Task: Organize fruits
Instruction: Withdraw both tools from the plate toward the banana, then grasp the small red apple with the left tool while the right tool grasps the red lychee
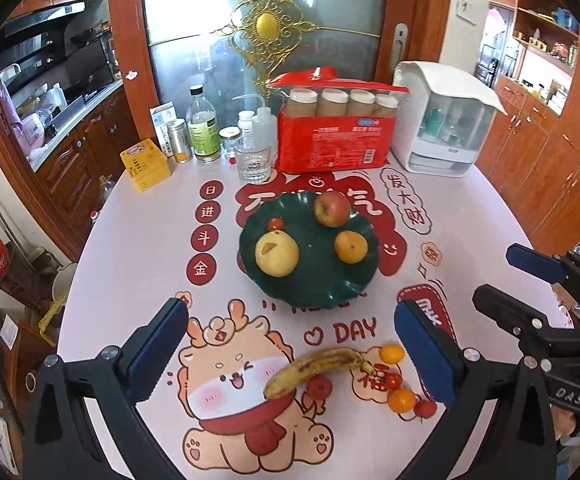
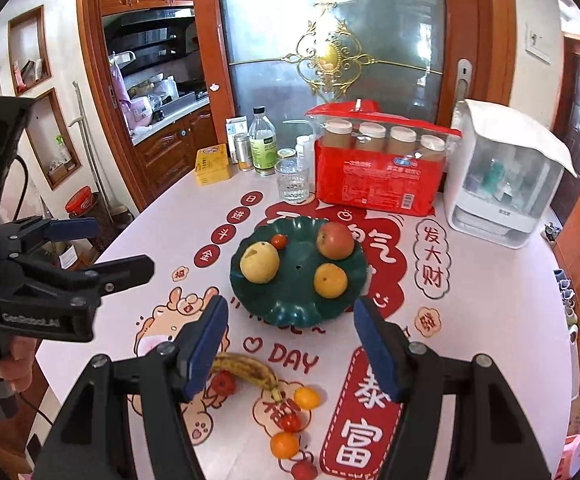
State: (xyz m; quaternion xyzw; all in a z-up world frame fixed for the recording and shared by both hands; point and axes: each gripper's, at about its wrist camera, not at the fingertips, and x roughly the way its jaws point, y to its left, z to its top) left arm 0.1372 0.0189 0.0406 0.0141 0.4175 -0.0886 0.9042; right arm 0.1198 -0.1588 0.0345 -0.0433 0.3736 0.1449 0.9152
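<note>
Meanwhile both the left gripper (image 1: 290,344) and right gripper (image 2: 290,344) gape empty above the tabletop's (image 1: 137,264) near edge, over the banana (image 1: 314,368); the green plate (image 1: 310,288) sits mid-table.

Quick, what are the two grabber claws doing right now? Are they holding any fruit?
Left gripper: open, holding nothing, above the table.
Right gripper: open, holding nothing; the banana lies on the table below it.
</note>
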